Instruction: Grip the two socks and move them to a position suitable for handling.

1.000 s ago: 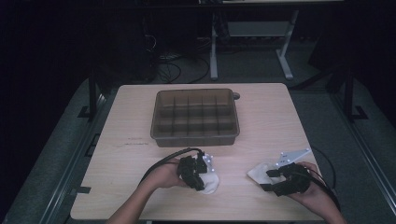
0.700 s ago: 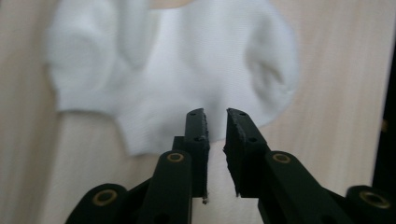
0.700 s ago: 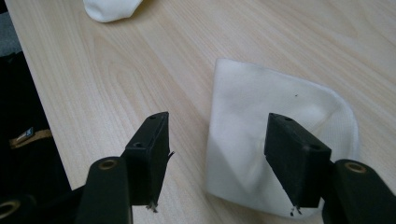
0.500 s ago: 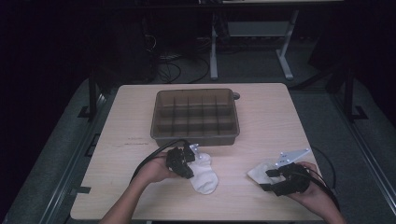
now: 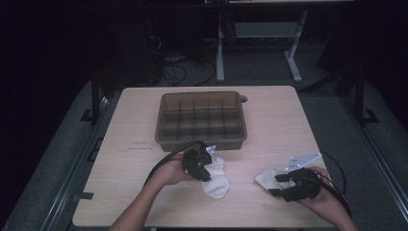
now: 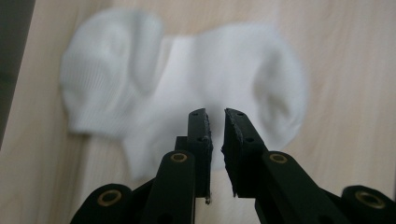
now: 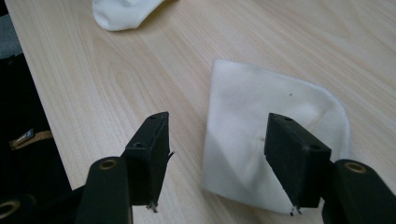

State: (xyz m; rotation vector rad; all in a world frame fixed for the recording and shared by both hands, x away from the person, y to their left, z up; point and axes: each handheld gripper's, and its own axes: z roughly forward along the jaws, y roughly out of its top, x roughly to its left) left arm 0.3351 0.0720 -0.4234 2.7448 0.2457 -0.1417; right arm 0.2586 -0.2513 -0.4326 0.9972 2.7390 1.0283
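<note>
A white sock (image 5: 217, 182) lies crumpled on the wooden table (image 5: 134, 168), in front of the tray. My left gripper (image 5: 199, 166) hovers at its left end. In the left gripper view the sock (image 6: 187, 79) lies under the jaws. Those jaws of the left gripper (image 6: 215, 114) have just been opening a little and stand a narrow slit apart, with nothing between them. A second white sock (image 5: 266, 177) lies flat at the right. My right gripper (image 5: 279, 185) is beside it, jaws open wide. The right gripper (image 7: 217, 135) straddles the edge of this sock (image 7: 261, 126) without touching it.
A brown tray (image 5: 201, 140) with several empty compartments stands at the middle of the table, just beyond the left sock. The first sock's toe (image 7: 123, 11) shows at the top of the right gripper view. Dark floor, cables and desk legs lie past the table's far edge.
My left gripper pulled left off the sock, then came back toward it and slightly nearer the tray; the sock now lies more stretched out. The right gripper and its sock stayed still.
</note>
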